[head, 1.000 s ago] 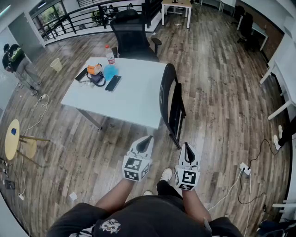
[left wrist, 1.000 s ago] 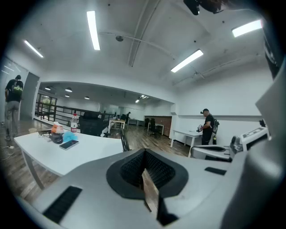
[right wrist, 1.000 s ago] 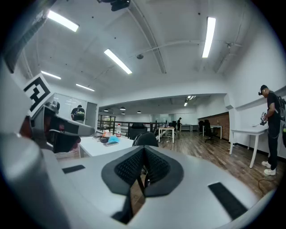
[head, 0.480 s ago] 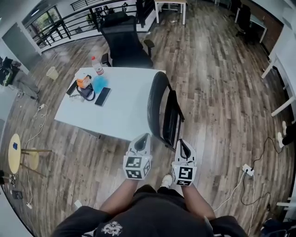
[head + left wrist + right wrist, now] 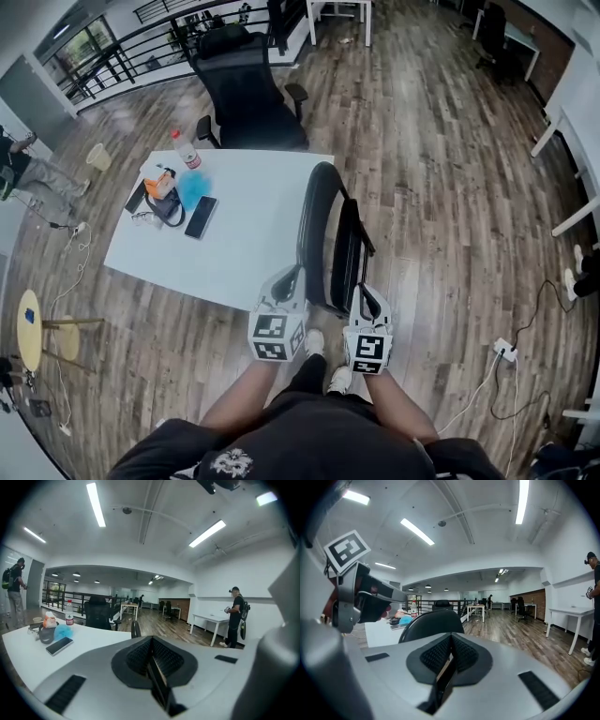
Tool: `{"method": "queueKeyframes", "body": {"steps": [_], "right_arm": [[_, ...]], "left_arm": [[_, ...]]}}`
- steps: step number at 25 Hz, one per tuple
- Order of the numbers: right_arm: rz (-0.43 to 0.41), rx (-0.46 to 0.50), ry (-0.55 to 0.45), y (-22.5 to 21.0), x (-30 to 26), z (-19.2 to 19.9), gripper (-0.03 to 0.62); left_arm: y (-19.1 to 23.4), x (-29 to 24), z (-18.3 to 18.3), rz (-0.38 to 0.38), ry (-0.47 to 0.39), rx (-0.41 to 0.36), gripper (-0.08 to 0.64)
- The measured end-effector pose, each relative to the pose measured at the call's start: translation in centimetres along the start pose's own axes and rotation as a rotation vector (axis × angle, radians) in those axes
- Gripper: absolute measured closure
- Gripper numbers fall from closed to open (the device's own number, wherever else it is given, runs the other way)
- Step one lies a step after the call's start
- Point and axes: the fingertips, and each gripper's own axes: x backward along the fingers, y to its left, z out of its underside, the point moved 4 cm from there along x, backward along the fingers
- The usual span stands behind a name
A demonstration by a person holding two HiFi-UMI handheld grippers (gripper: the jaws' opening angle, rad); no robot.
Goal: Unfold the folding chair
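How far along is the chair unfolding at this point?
Done: nothing; the folding chair stands folded flat beside the white table. In hand: the left hand-held gripper and right hand-held gripper, both shut and empty, sit just short of it. Left: grasp the chair and open it.

Forearms (image 5: 236,401) out ahead, side by side. Left gripper (image 5: 292,274), right gripper (image 5: 365,292): fingers (image 5: 139,656) closed together (both empty), pointing slightly downward.
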Motion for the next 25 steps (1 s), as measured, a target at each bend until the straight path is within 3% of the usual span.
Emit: {"method": "queueKeyframes", "body": {"steps": [7, 10, 12, 13, 18, 25], "right_arm": [[0.022, 0.001, 0.085, -0.7, -8.4, 0.8, 0.577], [0.015, -0.01, 0.184, -0.8, -11.7, 2.8, 0.569], [0.011, -0.029, 0.265, -1.0, -13.5, 4.8, 0.465], [0.009, -0.039, 0.3, -1.1, -14.4, 5.7, 0.439], [-0.008, -0.067, 0.475, -1.1, -18.3, 9.6, 0.371], [-0.028, -0.117, 0.642, -0.3, -21.5, 14.2, 0.305]], "left_arm": [[3.9, -6.2, -1.6, 0.009, 0.088, -0.008, 0.551], [4.8, -8.5, -1.7, 0.027, 0.15, 0.004, 0.453], [4.9, -9.9, -1.3, 0.061, 0.213, 0.018, 0.341], [4.8, -10.6, -1.0, 0.08, 0.247, 0.023, 0.321], [4.6, -13.5, 0.8, 0.139, 0.385, 0.033, 0.313], [5.3, -15.4, 2.7, 0.163, 0.462, 0.082, 0.313]]}}
